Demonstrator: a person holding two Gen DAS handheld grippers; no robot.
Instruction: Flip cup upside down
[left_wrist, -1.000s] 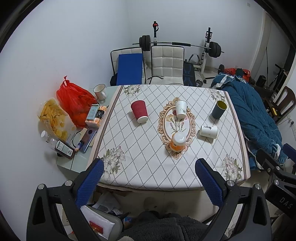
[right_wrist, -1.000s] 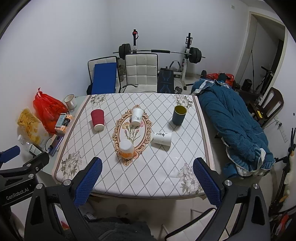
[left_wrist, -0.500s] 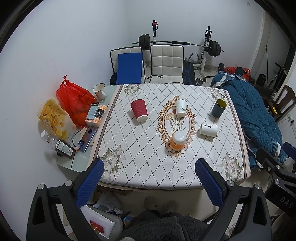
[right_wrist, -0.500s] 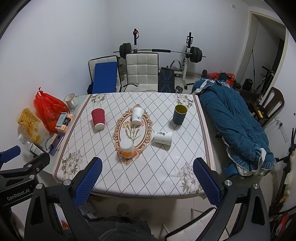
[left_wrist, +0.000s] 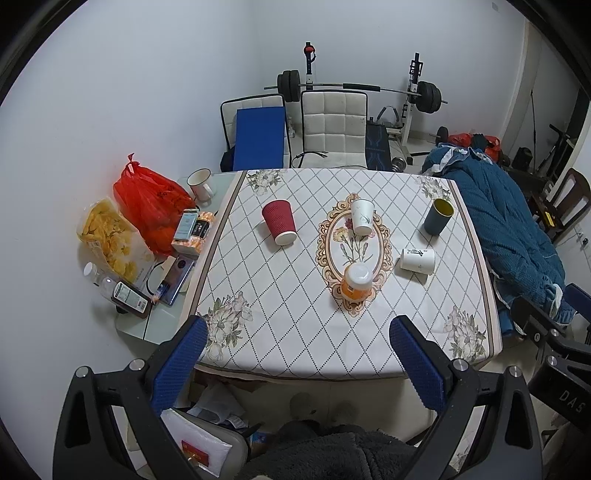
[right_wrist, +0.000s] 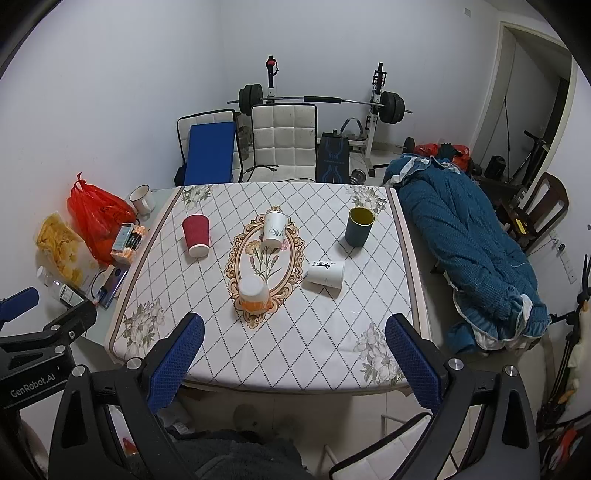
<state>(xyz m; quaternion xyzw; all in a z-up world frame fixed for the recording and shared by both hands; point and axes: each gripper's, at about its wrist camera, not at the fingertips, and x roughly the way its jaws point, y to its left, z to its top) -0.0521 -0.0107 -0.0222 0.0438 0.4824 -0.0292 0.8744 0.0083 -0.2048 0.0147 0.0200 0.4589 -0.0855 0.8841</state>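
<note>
Several cups stand on the patterned tablecloth (left_wrist: 288, 325). A dark blue cup with a yellow inside (left_wrist: 438, 217) (right_wrist: 359, 226) stands upright at the right. A red paper cup (left_wrist: 279, 222) (right_wrist: 196, 236), a white flowered cup (left_wrist: 361, 216) (right_wrist: 274, 229) and an orange-and-white cup (left_wrist: 357, 281) (right_wrist: 253, 294) stand upside down. A white cup with black writing (left_wrist: 417, 260) (right_wrist: 326, 273) lies on its side. My left gripper (left_wrist: 295, 338) and right gripper (right_wrist: 293, 334) are open and empty, held high over the table's near edge, far from every cup.
A side surface left of the table holds a red plastic bag (left_wrist: 147, 199), a snack bag (left_wrist: 107, 236), a white mug (left_wrist: 199, 182), boxes, bottles and a phone. Two chairs (left_wrist: 332, 129) and a barbell rack stand behind. A blue quilt (left_wrist: 498, 221) lies at the right.
Both views have shifted very slightly; the table and cups sit a touch lower and nearer in frame. No cup has moved and both grippers stay open.
</note>
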